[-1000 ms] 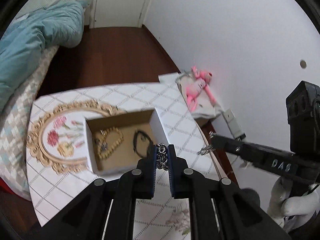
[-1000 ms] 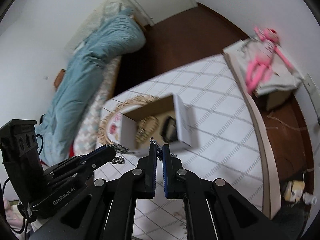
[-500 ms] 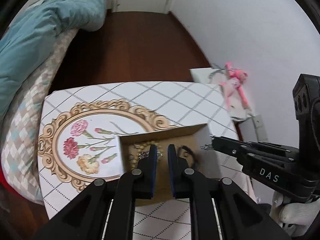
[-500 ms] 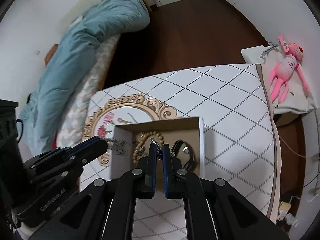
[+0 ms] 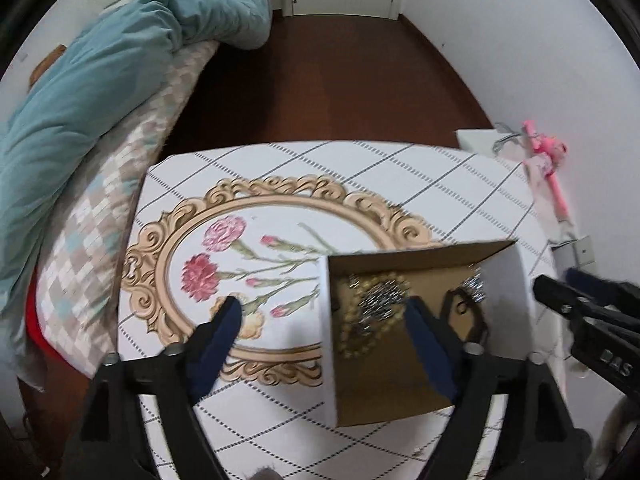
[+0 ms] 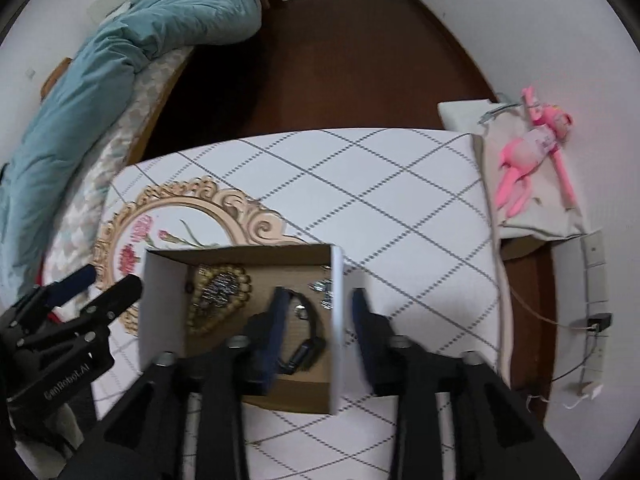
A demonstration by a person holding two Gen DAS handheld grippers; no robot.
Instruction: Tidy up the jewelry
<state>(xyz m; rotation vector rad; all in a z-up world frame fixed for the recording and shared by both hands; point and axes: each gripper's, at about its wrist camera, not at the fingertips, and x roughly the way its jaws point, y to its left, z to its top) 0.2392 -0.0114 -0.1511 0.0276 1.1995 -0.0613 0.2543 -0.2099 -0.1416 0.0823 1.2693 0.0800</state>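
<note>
Left gripper (image 5: 320, 312): the fingers have just been opening and now stand wide apart, straddling the left wall of the open white cardboard box with a brown interior (image 5: 326, 344). Nothing is between the pads. A second ago these fingers were pinched shut on one end of a silver link chain.

Right gripper (image 6: 316, 304): the fingers have just been opening and stand about half apart, one inside the box and one outside its right wall. They hold nothing. A second ago they pinched the chain's other end.

Silver link chain (image 5: 380, 296): it now lies inside the box, draped over the yellow beaded bracelet (image 5: 360, 340) at the 10 o'clock part of the box floor in the left wrist view, with its far end (image 6: 324, 292) against the right wall at 2 o'clock in the right wrist view. A black band (image 6: 304, 336) lies between these.

Judgement: the release is complete and this piece is stored. No other loose jewelry shows on the counter with the white diamond-pattern cover (image 6: 380, 184). The printed gold oval frame with carnations (image 5: 208, 248) lies at 9 o'clock of the box.

Beyond the counter, at 1 o'clock, a pink plush toy (image 6: 528, 152) rests on a beige cloth. A teal quilt (image 5: 100, 80) lies on the bed at 11 o'clock.
</note>
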